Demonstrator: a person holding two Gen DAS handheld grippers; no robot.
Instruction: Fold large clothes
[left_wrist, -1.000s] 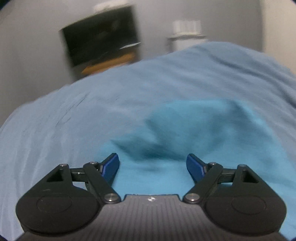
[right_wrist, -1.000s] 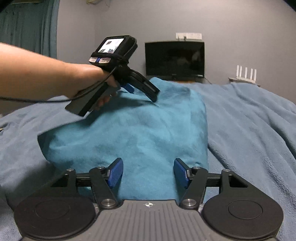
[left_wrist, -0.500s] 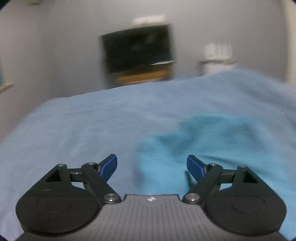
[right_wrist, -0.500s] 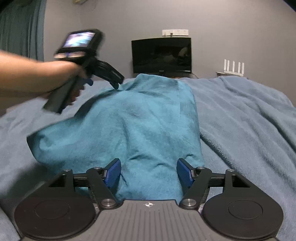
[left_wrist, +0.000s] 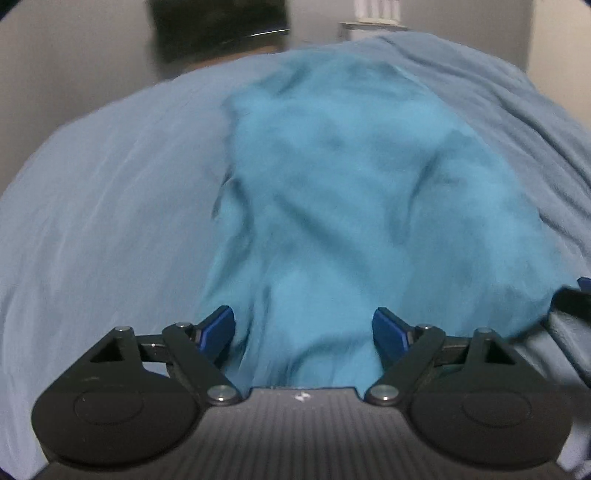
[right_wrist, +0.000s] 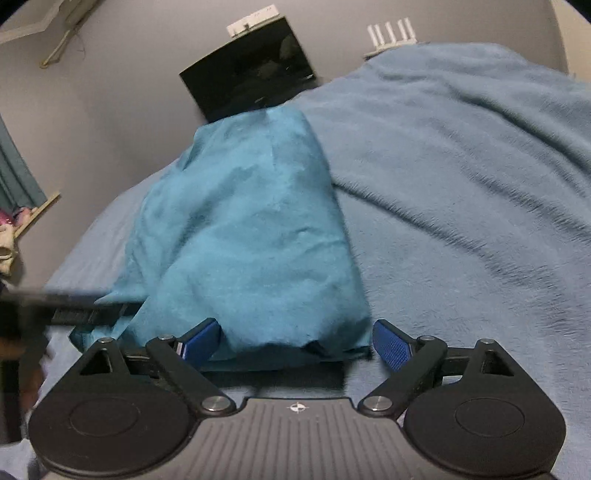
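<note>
Teal garment | on blue blanket; grey wall

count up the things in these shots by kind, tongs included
teal garment: 1
light blue blanket: 1
tongs: 2, left and right, both open
black monitor: 1
white router: 1
total: 6

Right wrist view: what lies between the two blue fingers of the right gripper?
In the right wrist view, the near folded edge of the teal fleece garment lies between them, resting on the light blue blanket.
</note>
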